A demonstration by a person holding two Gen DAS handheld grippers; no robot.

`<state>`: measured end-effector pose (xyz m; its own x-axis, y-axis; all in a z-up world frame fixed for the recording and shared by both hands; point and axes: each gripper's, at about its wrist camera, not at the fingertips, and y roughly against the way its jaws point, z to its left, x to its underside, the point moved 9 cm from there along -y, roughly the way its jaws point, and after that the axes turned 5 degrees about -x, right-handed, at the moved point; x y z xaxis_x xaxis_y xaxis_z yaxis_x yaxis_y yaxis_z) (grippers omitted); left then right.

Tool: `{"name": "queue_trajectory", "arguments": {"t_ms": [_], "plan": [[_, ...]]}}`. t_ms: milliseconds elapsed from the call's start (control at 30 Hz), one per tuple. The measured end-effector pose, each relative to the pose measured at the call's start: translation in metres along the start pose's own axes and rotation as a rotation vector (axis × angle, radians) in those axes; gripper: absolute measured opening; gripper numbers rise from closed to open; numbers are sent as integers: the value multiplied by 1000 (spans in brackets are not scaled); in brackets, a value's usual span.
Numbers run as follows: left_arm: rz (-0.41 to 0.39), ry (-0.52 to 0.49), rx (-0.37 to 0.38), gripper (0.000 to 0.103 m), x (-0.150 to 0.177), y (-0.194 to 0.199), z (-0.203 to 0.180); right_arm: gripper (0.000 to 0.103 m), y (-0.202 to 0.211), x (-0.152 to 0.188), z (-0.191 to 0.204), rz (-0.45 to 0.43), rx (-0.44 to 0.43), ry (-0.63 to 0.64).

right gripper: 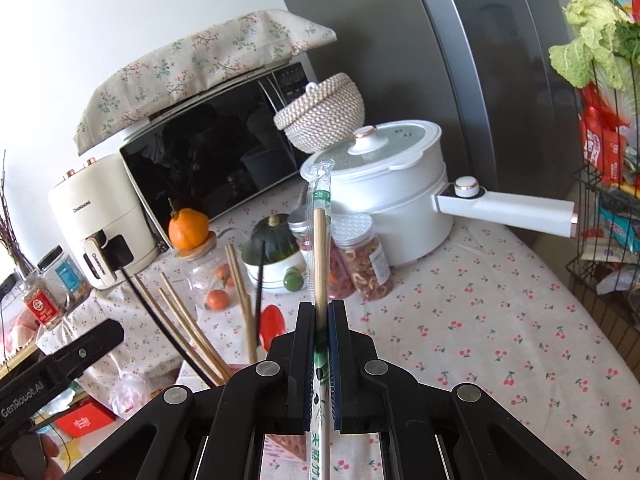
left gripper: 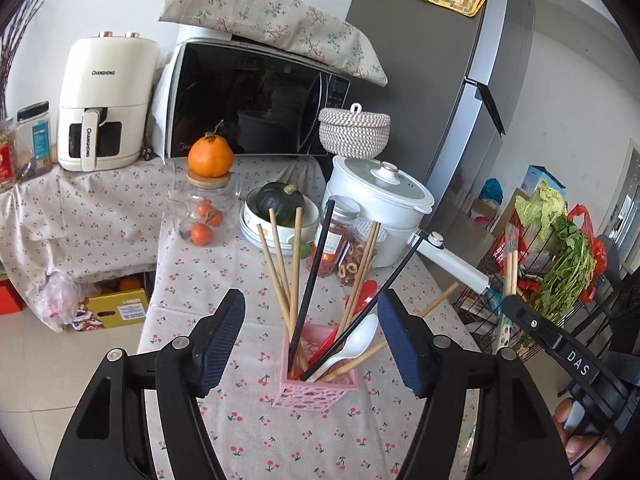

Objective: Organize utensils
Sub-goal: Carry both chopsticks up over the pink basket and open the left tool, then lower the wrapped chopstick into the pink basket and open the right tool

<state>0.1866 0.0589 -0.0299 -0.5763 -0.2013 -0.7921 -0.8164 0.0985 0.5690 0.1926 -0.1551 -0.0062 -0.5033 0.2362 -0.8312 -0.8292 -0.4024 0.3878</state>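
A pink slotted holder (left gripper: 316, 392) stands on the cherry-print tablecloth (left gripper: 248, 432). It holds several wooden chopsticks (left gripper: 280, 264), two black chopsticks (left gripper: 316, 268), a white spoon (left gripper: 356, 340) and a red spoon (left gripper: 362, 296). My left gripper (left gripper: 312, 320) is open, its blue-padded fingers (left gripper: 224, 340) standing either side of the utensil tops and touching none of them. My right gripper (right gripper: 322, 308) is shut on a pair of wooden chopsticks in a clear printed sleeve (right gripper: 320, 240), held upright. In the left wrist view that right gripper (left gripper: 516, 304) hovers off the table's right side.
A white electric pot (left gripper: 380, 204) with a long handle sits behind the holder, by snack jars (left gripper: 340, 240), a bowl with a dark squash (left gripper: 280, 208) and a glass jar of oranges (left gripper: 204, 216). Behind are a microwave (left gripper: 248, 100) and air fryer (left gripper: 104, 104). A wire rack of greens (left gripper: 560, 264) stands right.
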Motion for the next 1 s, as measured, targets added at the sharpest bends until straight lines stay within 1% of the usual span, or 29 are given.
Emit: {"name": "queue_trajectory", "arguments": {"t_ms": [100,133,233,400,500,600,700,800,967,1000], "plan": [[111,32,-64,77,18,6,26,5,-11,-6,21,-23,-15,23],[147,47,-74,77,24,7,36,5,-17,-8,28,-29,-28,19],[208,84,-89,77,39,12,62,5,-33,-15,48,-81,-30,16],[223,78,-155,77,49,22,100,5,-55,-22,83,-241,17,114],[218,70,-179,77,50,29,116,5,-70,-14,95,-302,76,190],[217,72,-186,77,47,32,125,5,-82,-1,98,-353,142,233],[225,83,-179,77,45,29,127,5,-89,9,97,-382,177,230],[249,87,-159,77,47,22,122,6,-91,15,98,-421,200,230],[263,60,-154,77,50,17,109,8,-94,29,97,-406,196,203],[268,52,-152,77,52,16,107,10,-91,32,96,-401,195,201]]}}
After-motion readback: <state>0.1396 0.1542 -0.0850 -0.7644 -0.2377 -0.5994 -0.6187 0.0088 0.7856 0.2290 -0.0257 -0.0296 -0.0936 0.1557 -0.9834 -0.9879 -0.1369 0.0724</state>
